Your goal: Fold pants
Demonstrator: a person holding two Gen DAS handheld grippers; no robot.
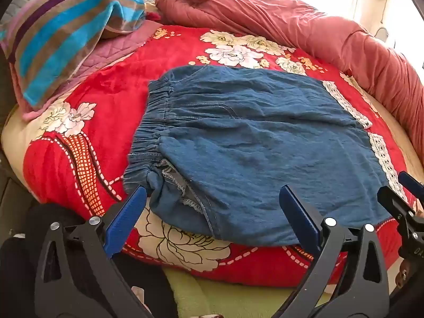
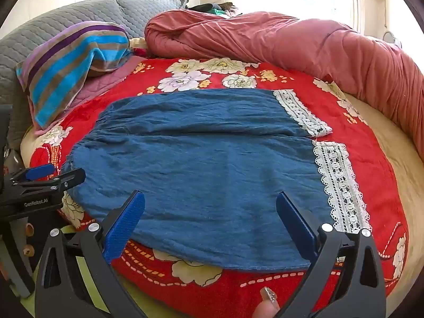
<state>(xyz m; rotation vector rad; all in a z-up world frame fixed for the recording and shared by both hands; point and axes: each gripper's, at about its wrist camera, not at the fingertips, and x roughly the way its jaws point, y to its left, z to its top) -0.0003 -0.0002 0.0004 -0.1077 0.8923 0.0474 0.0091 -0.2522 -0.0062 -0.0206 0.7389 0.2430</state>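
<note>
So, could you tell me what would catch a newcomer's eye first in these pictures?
Blue pants with white lace cuffs lie spread flat in the middle of a bright red flowered blanket. Both grippers, left and right, hover open over the pants' near edge. Behind, a striped towel sits at the left and a rolled pink quilt runs along the back and right.

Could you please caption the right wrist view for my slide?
Open right gripper hovers above blue pants with lace cuffs, spread flat on a red floral blanket.

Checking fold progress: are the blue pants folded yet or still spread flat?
Spread flat. The blue pants lie open, both lace cuffs side by side.
</note>
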